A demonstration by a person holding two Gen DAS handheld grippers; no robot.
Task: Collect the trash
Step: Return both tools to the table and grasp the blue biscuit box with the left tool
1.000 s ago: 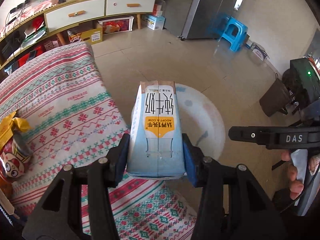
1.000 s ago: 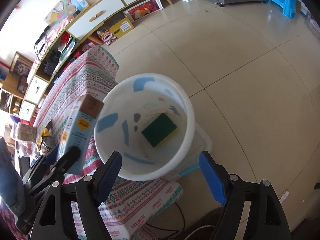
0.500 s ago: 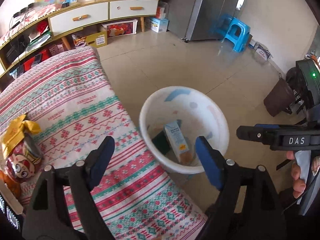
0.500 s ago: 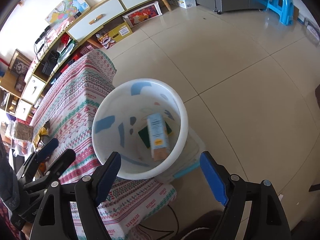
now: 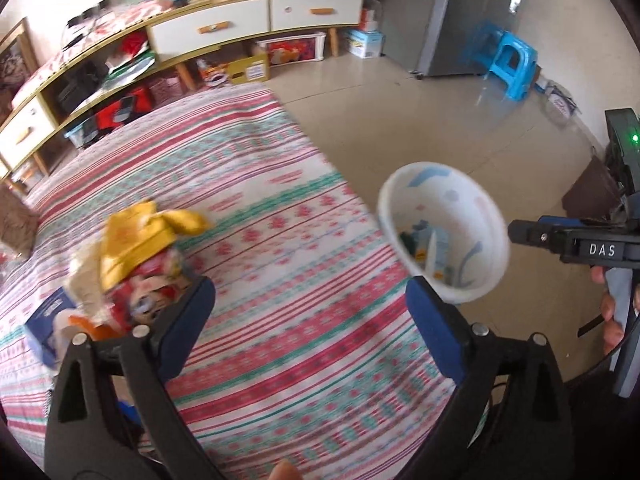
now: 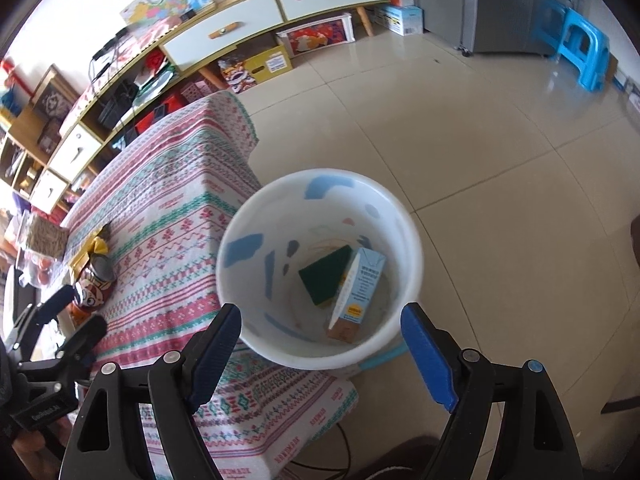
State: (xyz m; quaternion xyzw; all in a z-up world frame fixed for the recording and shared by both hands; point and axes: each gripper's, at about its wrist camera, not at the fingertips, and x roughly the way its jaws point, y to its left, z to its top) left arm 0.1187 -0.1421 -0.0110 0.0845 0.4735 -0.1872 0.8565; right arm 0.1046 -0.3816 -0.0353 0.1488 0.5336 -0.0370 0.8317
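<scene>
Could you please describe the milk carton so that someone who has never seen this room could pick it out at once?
Find the table with the red and green patterned cloth; beside its corner stands a white bucket with blue patches. The milk carton lies on the bucket's floor, leaning against a dark green sponge. It is the pale blue box with an orange label and a brown end.

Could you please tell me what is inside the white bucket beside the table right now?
The white bucket holds a blue milk carton leaning over a green sponge. Whatever lies beneath them is covered.
</scene>
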